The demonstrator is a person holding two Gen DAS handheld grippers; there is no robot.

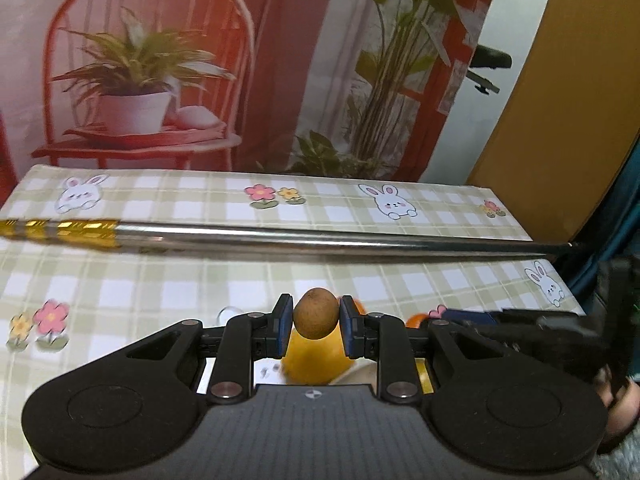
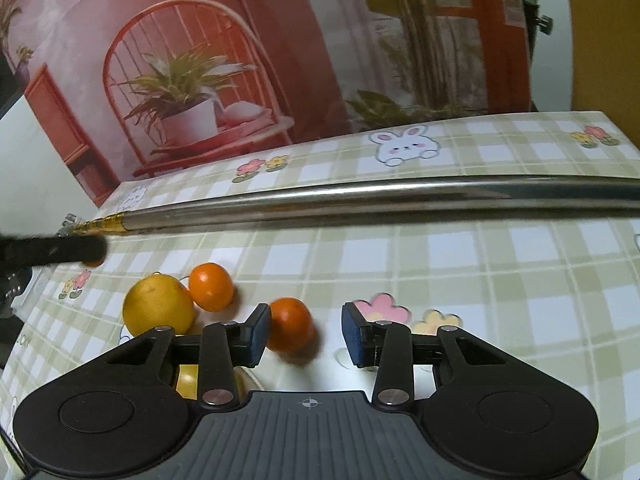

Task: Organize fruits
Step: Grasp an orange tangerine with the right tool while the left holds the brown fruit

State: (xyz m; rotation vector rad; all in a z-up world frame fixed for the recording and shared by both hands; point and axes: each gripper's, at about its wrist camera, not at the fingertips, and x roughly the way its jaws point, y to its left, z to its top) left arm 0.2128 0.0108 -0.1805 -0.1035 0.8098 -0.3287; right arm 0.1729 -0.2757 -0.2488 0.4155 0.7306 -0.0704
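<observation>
— Fruit time? Left gripper [image 1: 316, 330] pinching a small brown fruit [image 1: 315, 313] tight between both fingers [image 1: 283, 330], up off the tabletop [image 1: 160, 280].

— Yes. Looks like a carry step. Below it, a big yellow fruit [image 1: 316, 364], partly hidden.

— And the right gripper [image 2: 305, 336]?

— Fingers [image 2: 258, 334] spread wide, holding nothing. One small orange [image 2: 290, 324] sitting on the tabletop between them, close to the left finger, maybe touching; hard to tell.

— Other fruit nearby?

— Another small orange [image 2: 211, 286] touching a big yellow fruit [image 2: 158, 310], just to the left. Long shiny metal rod [image 2: 360, 196] lying across the tabletop behind everything.

— Next?

— Probably moving the brown fruit to its own spot and setting it down softly. No bowl or tray seen, so hard to say where. For the right side, probably centering on the orange, then squeezing gently. Round, so likely to roll away if bumped.
</observation>
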